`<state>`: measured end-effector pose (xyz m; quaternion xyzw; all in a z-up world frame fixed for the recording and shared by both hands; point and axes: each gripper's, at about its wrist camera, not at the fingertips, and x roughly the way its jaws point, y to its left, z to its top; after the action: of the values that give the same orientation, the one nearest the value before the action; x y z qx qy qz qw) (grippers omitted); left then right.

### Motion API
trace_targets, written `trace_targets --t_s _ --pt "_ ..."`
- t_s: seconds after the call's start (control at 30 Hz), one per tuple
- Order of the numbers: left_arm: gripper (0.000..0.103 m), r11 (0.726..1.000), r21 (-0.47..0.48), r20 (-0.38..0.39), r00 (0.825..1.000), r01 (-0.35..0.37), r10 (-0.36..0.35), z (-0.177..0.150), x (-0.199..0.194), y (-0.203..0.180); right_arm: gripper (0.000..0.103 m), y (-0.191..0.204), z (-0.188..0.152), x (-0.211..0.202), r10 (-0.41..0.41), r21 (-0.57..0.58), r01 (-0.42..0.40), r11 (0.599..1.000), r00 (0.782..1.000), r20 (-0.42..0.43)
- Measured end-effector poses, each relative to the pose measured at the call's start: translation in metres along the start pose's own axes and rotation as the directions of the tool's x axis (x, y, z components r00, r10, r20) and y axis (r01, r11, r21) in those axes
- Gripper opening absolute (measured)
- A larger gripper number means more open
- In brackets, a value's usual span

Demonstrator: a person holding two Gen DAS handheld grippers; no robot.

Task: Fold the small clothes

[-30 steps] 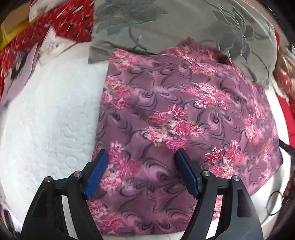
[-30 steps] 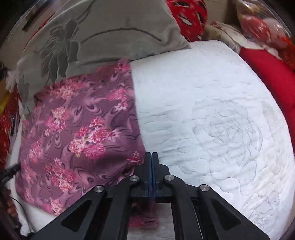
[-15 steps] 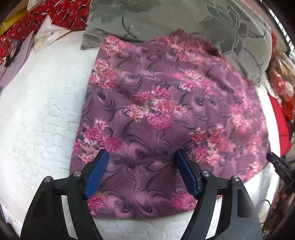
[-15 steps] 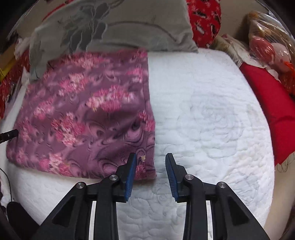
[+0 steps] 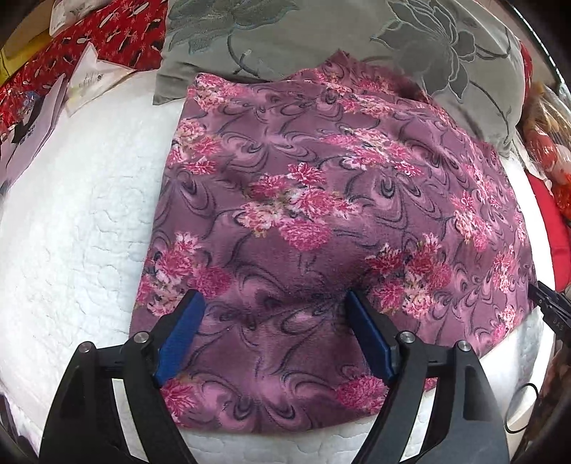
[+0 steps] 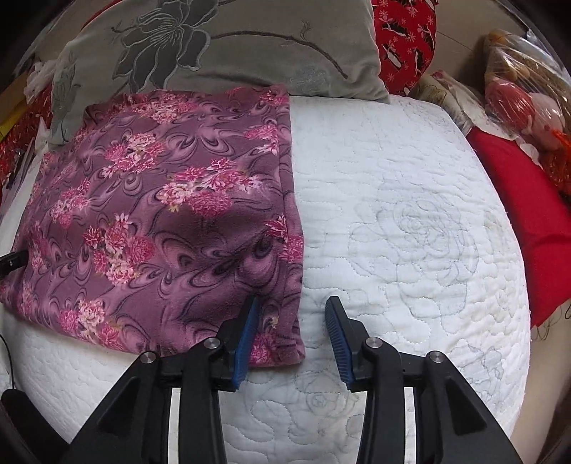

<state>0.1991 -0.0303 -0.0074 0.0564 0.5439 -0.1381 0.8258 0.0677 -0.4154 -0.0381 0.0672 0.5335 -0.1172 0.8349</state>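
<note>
Left and right wrist views. The folded garment [image 5: 321, 214] is a plush purple fabric printed with pink flower clusters and dark swirling lines. It lies flat as a rough rectangle on the white quilted mattress [image 6: 410, 232], its straight folded side edge running down the middle of the right wrist view and its near edge close to the mattress's front rim. Its far edge lies partly up on the grey pillow [image 5: 321, 35], which bears a large embroidered flower and leans along the back of the bed.

The left tool [image 5: 273, 332] hangs above the garment's near portion with its blue pads [image 5: 178, 335] set wide and opening; fabric shows between the pads, but they do not press on it. The right tool [image 6: 292, 335] is over the garment's near right corner, its jaws moderately apart and opening; one pad is over the fabric, the other over bare mattress, and the corner lies loose between them.

Surroundings: red patterned cloth [image 5: 107, 32] and white paper sheets [image 5: 89, 78] lie at the mattress's far left; a red cushion [image 6: 528, 214] and a clear plastic bag of goods [image 6: 528, 71] sit at its right side. A dark cable [image 5: 521, 407] loops at the near right rim. The stitched rose pattern of the mattress is bare right of the garment.
</note>
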Motion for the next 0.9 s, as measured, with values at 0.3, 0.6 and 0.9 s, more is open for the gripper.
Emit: trace_targets --t_s 0.3,0.6,0.9 --pt "0.082 0.999 -0.014 0.065 0.997 0.037 -0.036 -0.002 -0.025 0.009 0.041 0.015 -0.001 -0.03 -0.151 -0.168 0.153 0.974 0.988 0.027" --pt "0.082 0.996 -0.045 -0.009 0.997 0.071 -0.072 -0.011 -0.016 0.029 0.052 0.008 -0.011 -0.006 -0.122 -0.132 0.117 0.984 0.992 -0.03" --pt "0.082 0.98 -0.157 -0.045 0.99 0.125 -0.134 0.008 -0.004 0.068 0.064 0.055 0.008 -0.016 0.004 -0.058 -0.002 0.998 1.0 0.024"
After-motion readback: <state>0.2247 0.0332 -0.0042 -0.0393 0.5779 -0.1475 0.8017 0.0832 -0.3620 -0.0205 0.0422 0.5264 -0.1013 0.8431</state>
